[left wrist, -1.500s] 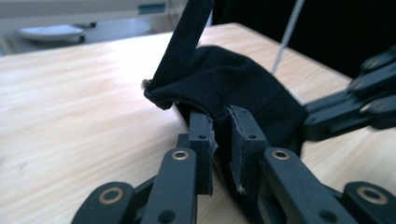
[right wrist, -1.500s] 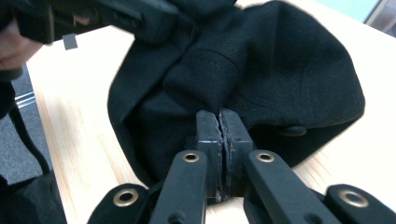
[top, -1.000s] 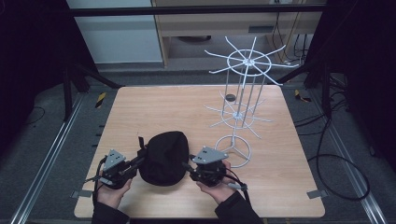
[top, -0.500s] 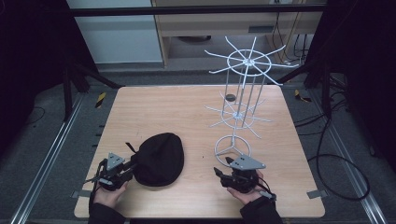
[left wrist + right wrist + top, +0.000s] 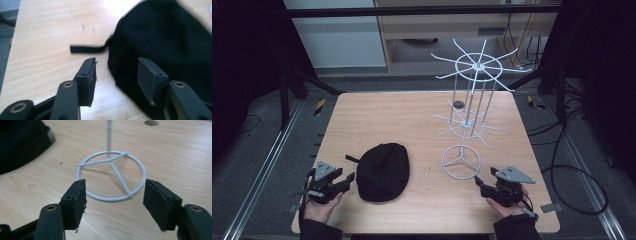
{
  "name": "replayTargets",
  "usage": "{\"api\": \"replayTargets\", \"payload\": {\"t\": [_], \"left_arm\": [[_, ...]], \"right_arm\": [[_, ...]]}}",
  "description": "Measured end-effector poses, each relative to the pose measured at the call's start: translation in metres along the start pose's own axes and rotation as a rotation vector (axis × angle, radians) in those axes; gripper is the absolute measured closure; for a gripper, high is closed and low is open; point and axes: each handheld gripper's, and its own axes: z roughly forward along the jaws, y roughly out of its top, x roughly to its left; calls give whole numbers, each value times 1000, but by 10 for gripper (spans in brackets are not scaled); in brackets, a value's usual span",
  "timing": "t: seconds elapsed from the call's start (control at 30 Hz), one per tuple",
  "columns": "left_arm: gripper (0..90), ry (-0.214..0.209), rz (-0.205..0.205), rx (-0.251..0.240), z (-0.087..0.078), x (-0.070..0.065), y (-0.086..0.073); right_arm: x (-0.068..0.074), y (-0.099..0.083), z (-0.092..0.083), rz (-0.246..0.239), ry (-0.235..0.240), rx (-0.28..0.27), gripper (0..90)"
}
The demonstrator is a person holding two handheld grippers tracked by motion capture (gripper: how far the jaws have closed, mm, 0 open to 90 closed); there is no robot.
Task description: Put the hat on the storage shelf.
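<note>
On the table point(image 5: 412, 120), black cap point(image 5: 383, 171) beside wire rack point(image 5: 472, 115).

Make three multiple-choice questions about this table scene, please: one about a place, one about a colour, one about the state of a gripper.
1. Where does the black cap lie on the table?
A. beside the left gripper
B. hung on the rack
C. at the far edge

2. What colour is the wire rack?
A. red
B. white
C. black

3. How is the right gripper?
A. shut on the rack's base ring
B. shut on the cap
C. open, holding nothing

Answers:
1. A: the cap lies flat on the wood, just next to the left gripper.
2. B: its rods and base ring are white.
3. C: its jaws stand wide apart, short of the ring.
</note>
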Motion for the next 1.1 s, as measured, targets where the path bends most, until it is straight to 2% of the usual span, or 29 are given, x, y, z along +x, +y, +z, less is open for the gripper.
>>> {"api": "replayTargets", "payload": {"t": [0.03,0.07,0.1,0.2,0.33,0.37,0.47,0.53,0.6,0.63,0.77,1.1], "left_arm": [[474,-26,-4,-23,-5,-1,8],[461,-26,-4,-23,-5,-1,8],[457,-42,7,-44,-10,-3,18],[441,-58,23,-58,-13,-8,31],[441,-62,45,-65,-12,-15,41],[442,-73,60,-59,-9,-21,47],[443,-87,66,-55,-4,-27,53],[446,-94,79,-38,2,-36,60],[446,-97,91,-28,4,-38,63],[446,-97,108,-7,8,-43,66],[446,-92,134,38,18,-47,68],[454,-108,159,131,41,-49,57]], "right_arm": [[-4,-1,-2,10,-7,-1,334],[-4,-1,-2,10,-7,-1,334],[-15,-4,-5,32,-30,0,333],[-26,-8,-6,55,-52,15,331],[-34,-12,-5,66,-72,35,327],[-37,-13,-4,71,-80,38,327],[-38,-14,-2,78,-74,46,327],[-37,-14,0,62,-83,52,327],[-36,-13,1,65,-81,59,325],[-36,-13,2,58,-83,60,325],[-37,-14,3,47,-82,75,325],[-35,-15,7,31,-78,95,326]]}}
